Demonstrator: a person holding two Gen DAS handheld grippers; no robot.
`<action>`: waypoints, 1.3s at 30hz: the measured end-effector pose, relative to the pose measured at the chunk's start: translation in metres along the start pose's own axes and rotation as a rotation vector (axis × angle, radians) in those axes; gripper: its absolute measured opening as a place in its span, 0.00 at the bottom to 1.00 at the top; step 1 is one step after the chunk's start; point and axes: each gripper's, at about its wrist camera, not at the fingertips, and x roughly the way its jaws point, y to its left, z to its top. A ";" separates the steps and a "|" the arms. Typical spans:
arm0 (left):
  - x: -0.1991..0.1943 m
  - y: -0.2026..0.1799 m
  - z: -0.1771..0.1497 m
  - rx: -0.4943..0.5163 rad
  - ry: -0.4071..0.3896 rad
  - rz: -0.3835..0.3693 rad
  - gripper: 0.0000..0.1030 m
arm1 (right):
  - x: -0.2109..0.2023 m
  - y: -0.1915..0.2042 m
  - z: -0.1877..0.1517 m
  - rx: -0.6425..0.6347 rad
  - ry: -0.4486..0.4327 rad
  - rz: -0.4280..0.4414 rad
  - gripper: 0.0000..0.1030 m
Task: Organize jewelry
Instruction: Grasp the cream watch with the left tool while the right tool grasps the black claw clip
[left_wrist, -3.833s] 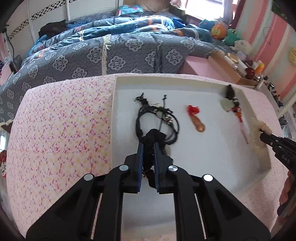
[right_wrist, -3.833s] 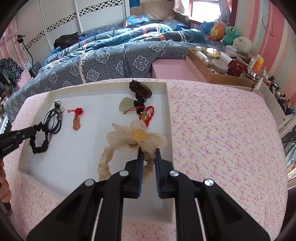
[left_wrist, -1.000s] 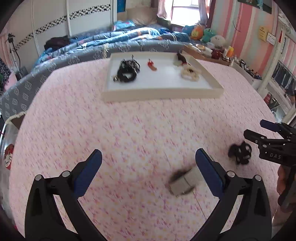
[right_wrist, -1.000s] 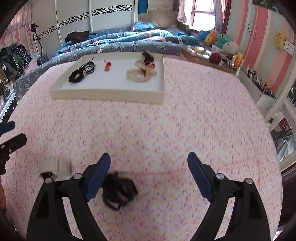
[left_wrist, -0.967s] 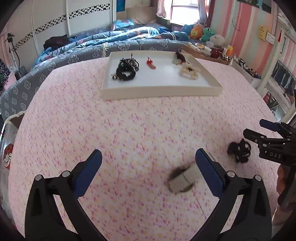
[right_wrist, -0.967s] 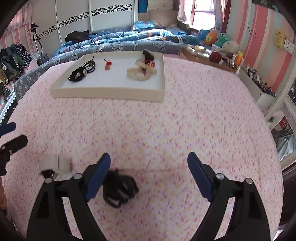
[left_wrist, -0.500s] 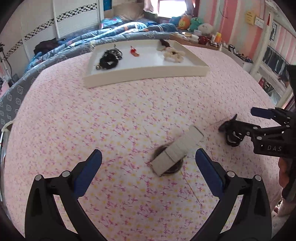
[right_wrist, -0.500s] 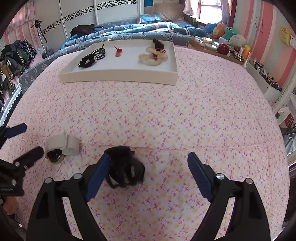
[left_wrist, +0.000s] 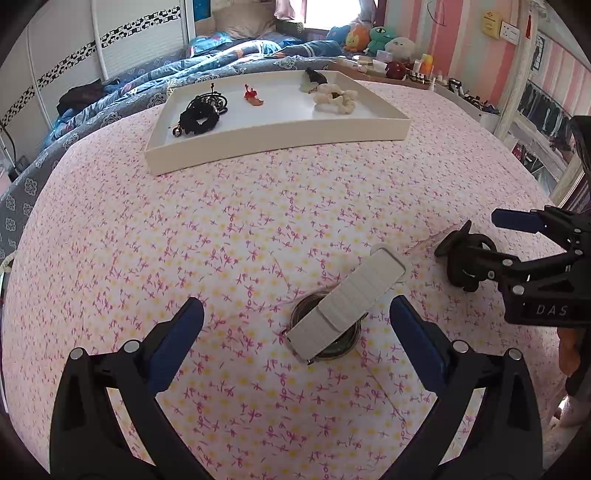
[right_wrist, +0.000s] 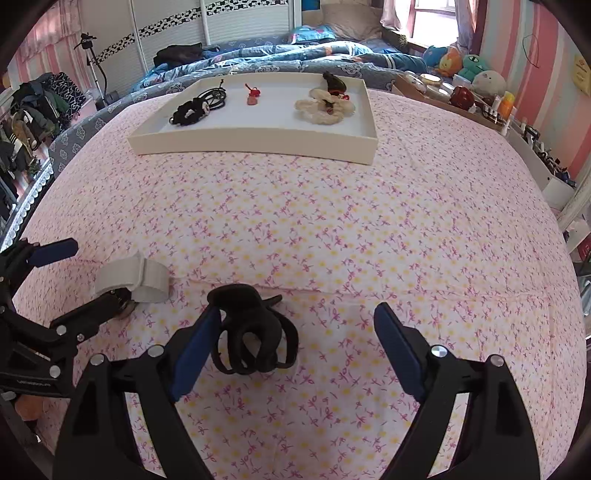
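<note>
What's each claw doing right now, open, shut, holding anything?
Left claw: open, empty, over the white-strapped watch.
Right claw: open, empty, by the black plastic hair clip.

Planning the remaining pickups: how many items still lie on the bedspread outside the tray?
2: a watch between the left jaws, a black clip by the right gripper's left finger.

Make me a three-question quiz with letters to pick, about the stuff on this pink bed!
1. Where is the black hair claw?
A in the tray
B on the bedspread
C on the floor

2. What colour is the tray?
A cream white
B green
C black

3. How is the right tool?
A shut on the watch
B shut, empty
C open

Answers: 1 B, it lies on the flowered bedspread, far from the tray. 2 A, its walls are cream white. 3 C, its blue-padded fingers stand wide apart.
</note>
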 end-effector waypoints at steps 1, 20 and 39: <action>0.000 0.000 0.000 0.000 0.000 -0.003 0.96 | 0.000 0.001 0.000 -0.003 0.000 0.002 0.81; 0.012 -0.004 0.000 0.017 0.042 -0.093 0.51 | 0.003 0.007 -0.001 0.008 0.039 0.146 0.42; 0.010 -0.005 -0.001 0.013 0.040 -0.094 0.30 | -0.001 0.006 0.001 0.008 0.029 0.138 0.39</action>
